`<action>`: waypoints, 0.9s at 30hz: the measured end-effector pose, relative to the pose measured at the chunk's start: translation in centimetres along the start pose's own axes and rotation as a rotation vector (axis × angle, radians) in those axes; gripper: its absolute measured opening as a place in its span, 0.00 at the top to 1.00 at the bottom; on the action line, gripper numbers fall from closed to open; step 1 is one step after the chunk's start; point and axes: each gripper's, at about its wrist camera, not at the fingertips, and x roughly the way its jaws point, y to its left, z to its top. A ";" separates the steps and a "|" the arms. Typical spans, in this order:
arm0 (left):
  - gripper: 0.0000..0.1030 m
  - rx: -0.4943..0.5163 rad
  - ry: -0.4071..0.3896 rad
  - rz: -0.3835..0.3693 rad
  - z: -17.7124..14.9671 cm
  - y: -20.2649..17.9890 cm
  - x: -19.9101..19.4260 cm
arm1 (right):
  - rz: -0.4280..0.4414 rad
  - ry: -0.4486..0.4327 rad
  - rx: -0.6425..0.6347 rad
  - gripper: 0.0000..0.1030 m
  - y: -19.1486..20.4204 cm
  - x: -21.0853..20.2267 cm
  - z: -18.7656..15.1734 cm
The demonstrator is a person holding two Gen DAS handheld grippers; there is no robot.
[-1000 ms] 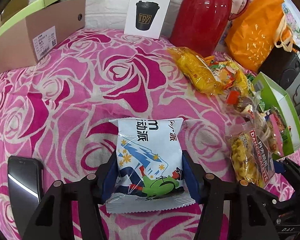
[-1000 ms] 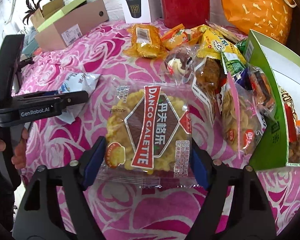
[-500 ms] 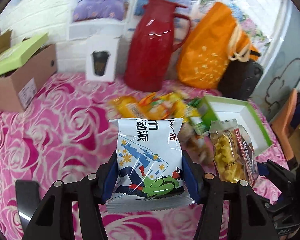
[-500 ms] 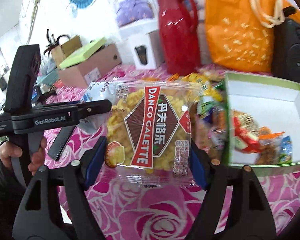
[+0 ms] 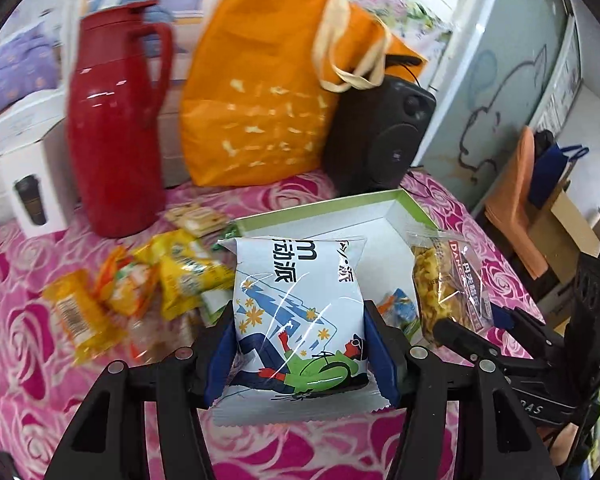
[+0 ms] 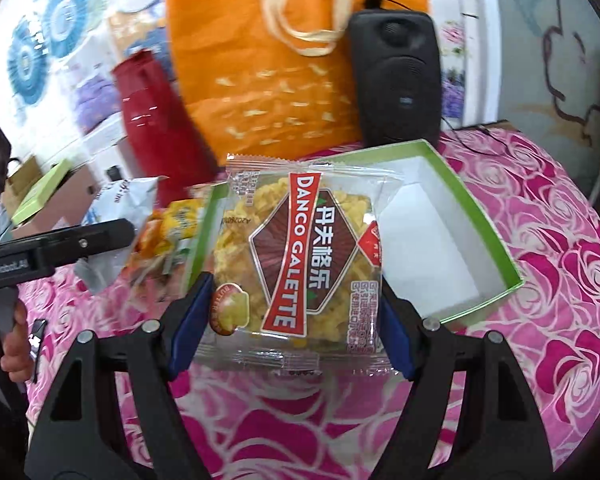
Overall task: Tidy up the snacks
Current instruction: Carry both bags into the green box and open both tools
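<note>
My left gripper [image 5: 300, 344] is shut on a white-and-blue snack bag [image 5: 300, 312] with a green figure printed on it, held above the pink rose cloth in front of the green-rimmed white box [image 5: 384, 216]. My right gripper [image 6: 290, 320] is shut on a clear Danco Galette packet [image 6: 300, 256] of yellow biscuits, raised over the near left part of that box [image 6: 436, 236]. In the left wrist view the galette packet [image 5: 448, 280] hangs at the right. A pile of yellow and orange snack packets [image 5: 148, 280] lies left of the box.
Along the back stand a red thermos jug [image 5: 112, 128], an orange tote bag [image 5: 268, 92], a black speaker [image 5: 376, 136] and a white cup carton [image 5: 28, 188]. A hand [image 6: 16, 340] grips the left tool. Cardboard boxes [image 6: 40, 196] sit far left.
Both grippers rose with their packets and swung right toward the green-rimmed box. The galette packet now hangs over the box; the phone and cardboard box left the left wrist view.
</note>
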 end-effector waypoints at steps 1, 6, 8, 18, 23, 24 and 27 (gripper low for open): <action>0.42 0.013 0.011 0.001 0.6 -0.6 1.0 | -0.010 0.006 0.013 0.26 -0.8 0.4 0.2; 0.42 0.043 0.053 -0.023 2.5 -2.4 4.6 | -0.036 0.034 0.039 0.26 -3.0 2.5 0.9; 0.42 0.057 0.072 -0.016 3.0 -2.7 6.1 | -0.046 0.046 0.047 0.26 -3.7 3.5 1.3; 0.42 0.052 0.152 -0.004 4.1 -2.6 12.1 | -0.081 0.131 0.040 0.26 -5.8 8.5 1.9; 0.20 0.045 0.133 0.017 4.0 -2.2 12.1 | -0.080 0.150 -0.016 0.12 -5.4 9.4 1.7; 0.19 0.039 0.110 0.027 4.0 -2.0 11.7 | -0.089 0.139 -0.027 0.04 -5.4 9.1 1.7; 0.18 0.021 0.086 0.041 4.3 -1.5 10.8 | -0.101 0.120 -0.038 0.01 -5.4 8.3 1.8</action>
